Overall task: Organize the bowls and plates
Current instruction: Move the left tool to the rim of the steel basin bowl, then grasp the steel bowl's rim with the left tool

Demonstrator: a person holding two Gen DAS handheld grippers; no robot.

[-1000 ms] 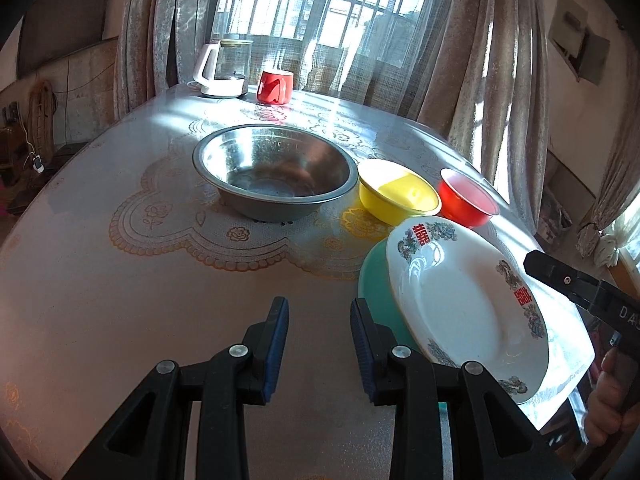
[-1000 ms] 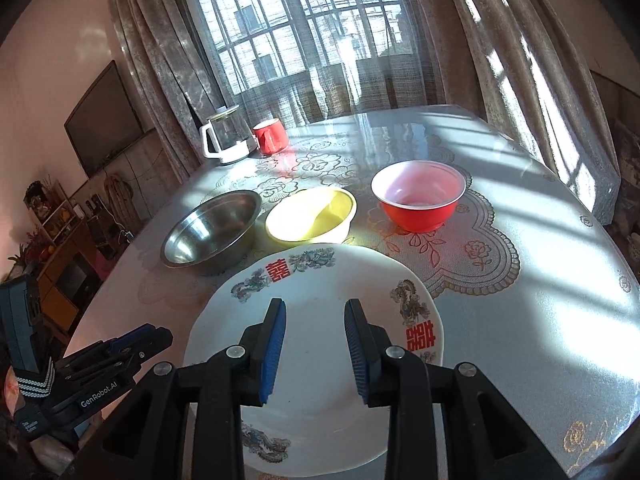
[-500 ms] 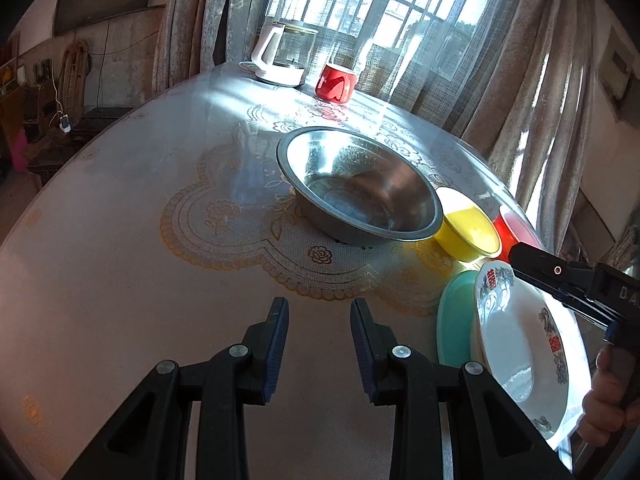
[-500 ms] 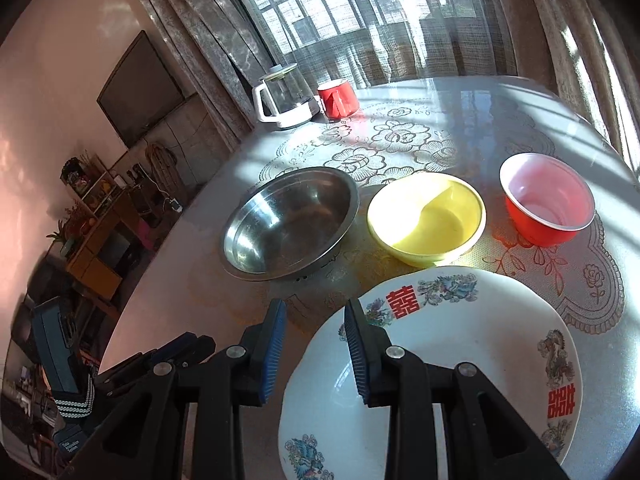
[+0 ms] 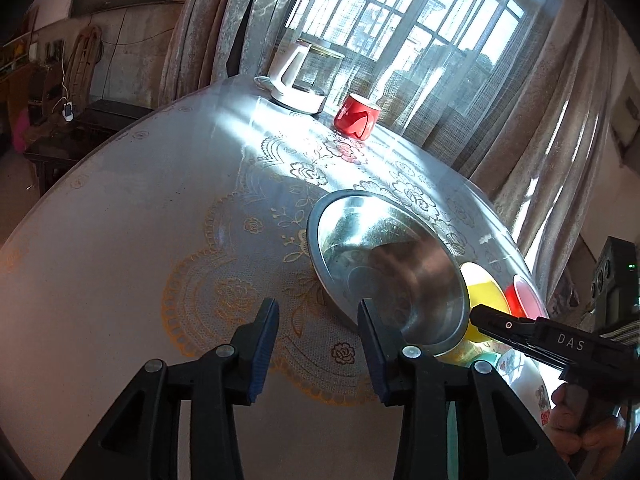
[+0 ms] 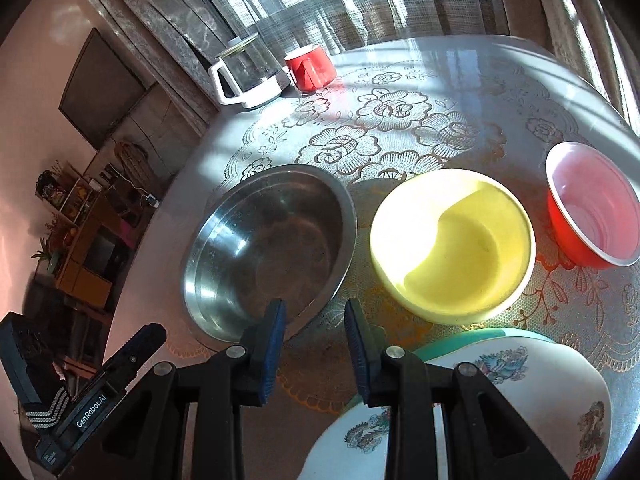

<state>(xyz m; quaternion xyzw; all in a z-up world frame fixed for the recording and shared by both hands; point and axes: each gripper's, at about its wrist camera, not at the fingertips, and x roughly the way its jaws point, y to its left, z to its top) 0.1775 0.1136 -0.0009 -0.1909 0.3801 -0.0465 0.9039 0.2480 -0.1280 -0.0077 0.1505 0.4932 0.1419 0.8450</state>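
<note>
So, left wrist view: the left gripper (image 5: 318, 346) hangs over bare counter (image 5: 100, 280) w/ nothing between its fingers; its jaws have just been opening and stand part-open. Its right finger sits just beside the near rim of the steel bowl (image 5: 384, 264). Beyond that are slivers of the yellow bowl (image 5: 482, 296) and red bowl (image 5: 524, 300); the right gripper (image 5: 480, 318) pokes in from the right, above the plates. The steel bowl looks stiff and light but smooth, prob. slippery, so pinch the thin rolled rim, one finger inside, one outside.

Right wrist view: the right gripper (image 6: 314, 338) is also part-open and empty, aimed at the gap between the steel bowl (image 6: 268, 248) and yellow bowl (image 6: 452, 240). The red bowl (image 6: 592, 204) stands apart at right. The patterned white plate (image 6: 520, 400) lies on a green plate (image 6: 480, 338) at the near edge. The white plate looks ceramic: heavier, breakable, glazed; grip its rim and lift level. The yellow and red bowls look like light plastic; they prob. nest.
</note>
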